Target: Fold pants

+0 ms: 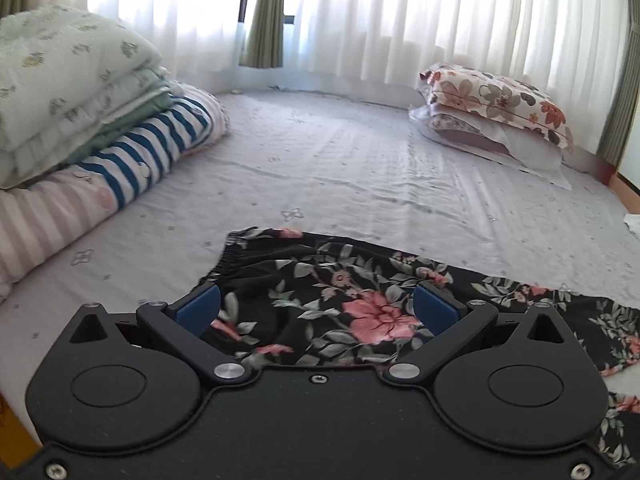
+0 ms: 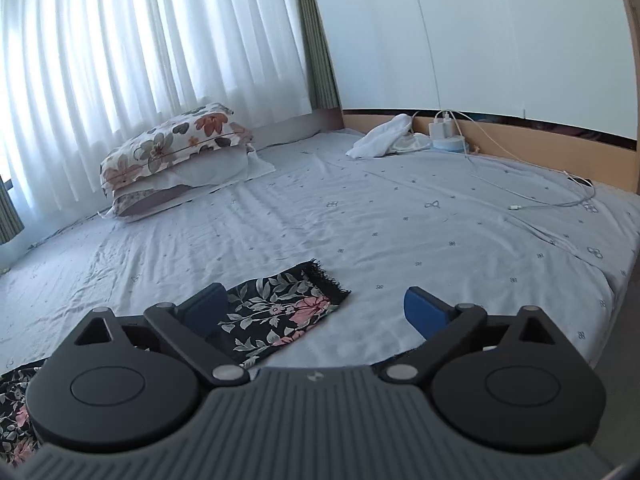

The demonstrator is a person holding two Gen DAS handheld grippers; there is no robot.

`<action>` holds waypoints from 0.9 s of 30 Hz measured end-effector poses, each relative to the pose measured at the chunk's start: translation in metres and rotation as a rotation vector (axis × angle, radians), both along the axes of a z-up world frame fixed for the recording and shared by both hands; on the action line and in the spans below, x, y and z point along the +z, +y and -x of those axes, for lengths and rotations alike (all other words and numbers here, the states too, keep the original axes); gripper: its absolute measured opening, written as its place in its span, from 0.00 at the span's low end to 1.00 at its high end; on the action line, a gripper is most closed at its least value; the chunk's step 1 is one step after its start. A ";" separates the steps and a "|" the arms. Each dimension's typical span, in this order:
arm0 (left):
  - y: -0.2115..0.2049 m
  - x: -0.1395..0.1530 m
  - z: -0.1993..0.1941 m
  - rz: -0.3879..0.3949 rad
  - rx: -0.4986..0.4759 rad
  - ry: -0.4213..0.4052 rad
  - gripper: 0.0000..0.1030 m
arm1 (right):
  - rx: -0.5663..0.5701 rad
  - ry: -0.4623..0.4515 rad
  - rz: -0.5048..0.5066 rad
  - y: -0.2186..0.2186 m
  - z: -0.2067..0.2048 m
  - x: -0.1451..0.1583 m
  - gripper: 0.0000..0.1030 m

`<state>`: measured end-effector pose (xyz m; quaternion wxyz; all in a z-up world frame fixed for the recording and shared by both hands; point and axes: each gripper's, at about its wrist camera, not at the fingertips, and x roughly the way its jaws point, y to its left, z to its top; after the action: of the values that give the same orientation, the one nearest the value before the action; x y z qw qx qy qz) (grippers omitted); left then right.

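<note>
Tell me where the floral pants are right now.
The floral pants lie flat on the bed sheet, low in both wrist views, just beyond the open claws; neither claw holds them.

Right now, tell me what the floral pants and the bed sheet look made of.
Floral pants: thin, soft woven fabric, matte, probably rayon or cotton; it lies limp, with a gathered elastic waistband and a frayed hem edge in the right wrist view. Bed sheet: light woven cotton or a blend, matte; fine wrinkles and small printed motifs.
</note>
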<state>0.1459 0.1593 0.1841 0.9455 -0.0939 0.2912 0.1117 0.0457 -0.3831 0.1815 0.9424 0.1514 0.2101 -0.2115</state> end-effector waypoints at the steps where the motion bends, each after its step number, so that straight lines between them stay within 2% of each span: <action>1: 0.002 0.001 -0.010 0.006 -0.001 0.014 1.00 | 0.008 0.015 0.001 -0.001 -0.010 0.002 0.99; 5: 0.012 0.005 -0.057 0.018 -0.008 0.045 1.00 | 0.021 0.086 -0.005 -0.009 -0.053 0.006 1.00; 7: 0.019 0.004 -0.081 0.057 -0.016 0.036 1.00 | 0.021 0.119 -0.024 -0.014 -0.075 0.003 1.00; 9: 0.029 -0.001 -0.105 0.107 0.017 0.060 1.00 | 0.024 0.147 -0.051 -0.019 -0.098 -0.002 1.00; 14: 0.054 -0.032 -0.158 0.205 0.092 0.133 1.00 | 0.023 0.212 -0.123 -0.028 -0.159 -0.024 1.00; 18: 0.065 -0.061 -0.196 0.211 0.147 0.178 1.00 | 0.004 0.265 -0.174 -0.034 -0.211 -0.051 1.00; 22: 0.075 -0.088 -0.228 0.225 0.204 0.196 1.00 | -0.014 0.274 -0.229 -0.039 -0.257 -0.081 1.00; 25: 0.085 -0.104 -0.249 0.246 0.225 0.183 1.00 | -0.026 0.309 -0.217 -0.038 -0.288 -0.103 1.00; 27: 0.091 -0.115 -0.264 0.239 0.242 0.205 1.00 | -0.031 0.333 -0.201 -0.036 -0.305 -0.116 1.00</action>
<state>0.4094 0.2507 0.0693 0.8727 -0.2279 0.3836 0.1984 0.3512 -0.4193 0.0651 0.8714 0.2111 0.3808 -0.2260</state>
